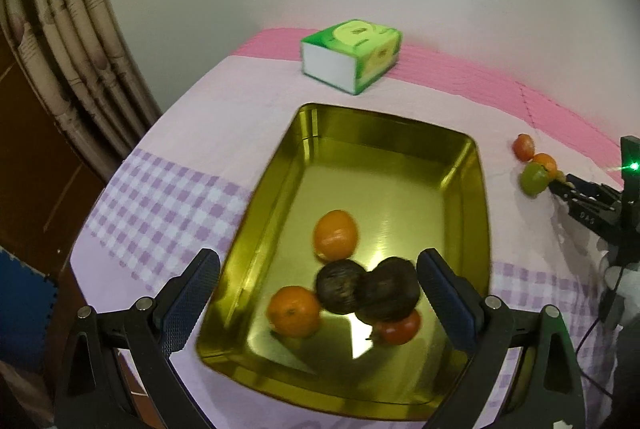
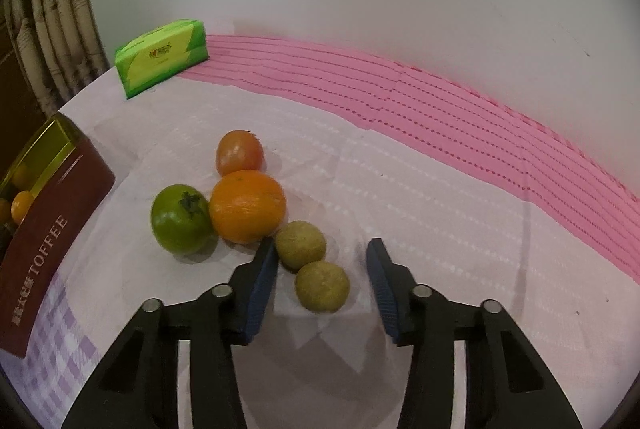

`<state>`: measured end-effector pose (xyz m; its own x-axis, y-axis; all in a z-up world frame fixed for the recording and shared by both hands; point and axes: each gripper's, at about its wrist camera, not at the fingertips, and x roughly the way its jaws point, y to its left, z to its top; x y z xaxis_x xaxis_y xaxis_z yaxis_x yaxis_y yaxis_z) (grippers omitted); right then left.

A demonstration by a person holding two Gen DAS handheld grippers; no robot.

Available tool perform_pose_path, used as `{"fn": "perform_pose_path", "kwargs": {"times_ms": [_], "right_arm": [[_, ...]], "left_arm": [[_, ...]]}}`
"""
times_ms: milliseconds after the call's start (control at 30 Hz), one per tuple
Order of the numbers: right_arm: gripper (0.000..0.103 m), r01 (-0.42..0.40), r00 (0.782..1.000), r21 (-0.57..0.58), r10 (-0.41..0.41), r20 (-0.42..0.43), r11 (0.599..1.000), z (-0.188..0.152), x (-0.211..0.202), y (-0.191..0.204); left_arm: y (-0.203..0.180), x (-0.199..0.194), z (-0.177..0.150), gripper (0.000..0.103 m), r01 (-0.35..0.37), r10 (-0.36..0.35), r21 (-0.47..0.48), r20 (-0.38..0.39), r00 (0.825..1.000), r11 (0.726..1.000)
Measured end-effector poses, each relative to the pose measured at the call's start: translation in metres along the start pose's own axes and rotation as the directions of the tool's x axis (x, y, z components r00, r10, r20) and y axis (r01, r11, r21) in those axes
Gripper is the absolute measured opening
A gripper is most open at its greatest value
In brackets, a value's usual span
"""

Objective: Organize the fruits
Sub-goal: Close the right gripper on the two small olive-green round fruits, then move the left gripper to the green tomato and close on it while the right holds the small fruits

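Left claw (image 1: 318, 269): black frame with blue ribbed pads, jaws wide, nothing between the pads; hangs over the near end of the tin.
Gold tin tray (image 1: 478, 189): rectangular, shiny gold inside, dark red outside with "TOFFEE" lettering; sits on the surface at the centre of the left wrist view.
Tray contents: two round oranges, one (image 1: 335, 235) at 12 o'clock of the cluster and one (image 1: 293, 311) at 8 o'clock; two dark brown wrinkled round fruits (image 1: 340, 287) (image 1: 390, 289) touching each other in the middle; one red tomato (image 1: 398, 329) at 5 o'clock, partly under the right-hand dark fruit.
Right claw (image 2: 322, 261): same black and blue build, jaws narrower than the left claw's, pointing down at the loose fruit.
Nearer tan-green round fruit (image 2: 322, 286): lies between the right claw's pads; left pad close beside it, right pad clearly apart; not gripped.
Farther tan-green round fruit (image 2: 300, 245): touching the nearer one at its 11 o'clock, close against the left pad's tip.
Large orange (image 2: 247, 205): at 10 o'clock of the right claw, touching the farther tan fruit.
Green tomato with dark stalk (image 2: 181, 219): touching the large orange at its 9 o'clock.
Orange-red tomato (image 2: 239, 152): touching the large orange at its 12 o'clock.
Surface (image 2: 420, 209): pale cloth with lilac checks near the tin, pink mat along the wall.
Green tissue box (image 1: 352, 55): at 12 o'clock beyond the tin, well apart from all fruit.
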<state>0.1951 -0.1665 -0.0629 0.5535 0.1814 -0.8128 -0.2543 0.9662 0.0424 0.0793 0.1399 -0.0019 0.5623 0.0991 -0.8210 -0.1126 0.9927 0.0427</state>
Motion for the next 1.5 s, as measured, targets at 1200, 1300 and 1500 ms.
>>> {"fn": "perform_pose_path", "kwargs": {"times_ms": [1200,1300,1500], "right_arm": [[0.036,0.125,0.992,0.158,-0.125,-0.009,0.980,-0.064,-0.049,-0.068],[0.036,0.118,0.993,0.164,-0.119,-0.007,0.979,-0.064,-0.048,-0.067],[0.036,0.112,0.994,0.169,-0.113,-0.005,0.979,-0.064,-0.049,-0.068]], "left_arm": [[-0.172,0.034,0.030,0.098,0.224,-0.215,0.192,-0.067,0.974,0.956],[-0.180,0.047,0.032,0.097,0.215,-0.201,0.194,-0.090,0.975,0.957],[-0.196,0.064,0.032,0.087,0.218,-0.199,0.233,-0.102,0.975,0.948]]}}
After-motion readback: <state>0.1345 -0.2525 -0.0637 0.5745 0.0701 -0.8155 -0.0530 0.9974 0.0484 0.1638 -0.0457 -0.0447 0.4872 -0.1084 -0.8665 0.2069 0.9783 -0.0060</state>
